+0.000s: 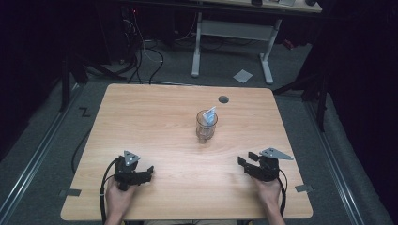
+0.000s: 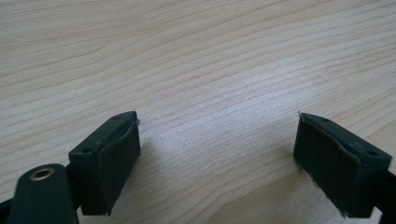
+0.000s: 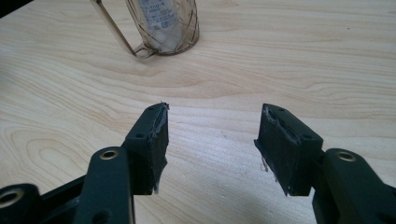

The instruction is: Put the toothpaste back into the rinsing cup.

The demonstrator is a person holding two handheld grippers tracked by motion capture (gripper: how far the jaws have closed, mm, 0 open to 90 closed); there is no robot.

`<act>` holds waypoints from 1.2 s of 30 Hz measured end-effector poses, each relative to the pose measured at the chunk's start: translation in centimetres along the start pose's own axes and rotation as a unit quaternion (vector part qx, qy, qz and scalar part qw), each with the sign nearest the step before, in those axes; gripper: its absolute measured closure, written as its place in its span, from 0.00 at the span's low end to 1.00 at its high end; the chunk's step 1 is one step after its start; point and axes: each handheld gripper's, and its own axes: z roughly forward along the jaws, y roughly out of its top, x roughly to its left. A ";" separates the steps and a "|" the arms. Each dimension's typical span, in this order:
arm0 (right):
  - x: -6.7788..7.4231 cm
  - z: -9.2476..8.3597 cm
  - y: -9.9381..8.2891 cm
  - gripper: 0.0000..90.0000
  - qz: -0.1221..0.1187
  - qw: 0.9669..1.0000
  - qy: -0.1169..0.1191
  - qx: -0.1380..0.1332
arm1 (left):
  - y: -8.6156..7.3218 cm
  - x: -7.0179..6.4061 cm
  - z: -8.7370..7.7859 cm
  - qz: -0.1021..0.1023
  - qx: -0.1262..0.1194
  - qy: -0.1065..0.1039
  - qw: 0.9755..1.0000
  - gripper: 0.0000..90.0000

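Note:
A clear glass mug stands upright near the middle of the wooden table, with a white and blue packet sticking out of its top. In the right gripper view the mug shows its handle and the packet inside. My left gripper rests low at the table's near left, open, with bare wood between its pads. At the near right my right gripper is open too, nothing between its pads, and points toward the mug from well short of it.
A dark round cable hole sits in the table's far side behind the mug. Beyond the table stands a white desk frame, with cables and a sheet of paper on the grey floor.

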 end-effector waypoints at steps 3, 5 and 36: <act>0.1 0.4 -0.2 0.47 -0.001 1.000 -0.003 0.005 | 0.0 0.0 0.0 0.000 0.000 0.000 1.000 0.17; 0.2 0.6 -0.3 0.47 -0.006 1.000 -0.004 0.007 | 0.0 0.0 0.0 0.000 0.000 0.000 1.000 0.17; 1.2 2.9 -1.2 0.45 -0.054 0.996 -0.048 0.058 | 0.0 0.0 0.0 0.000 0.000 0.000 1.000 0.17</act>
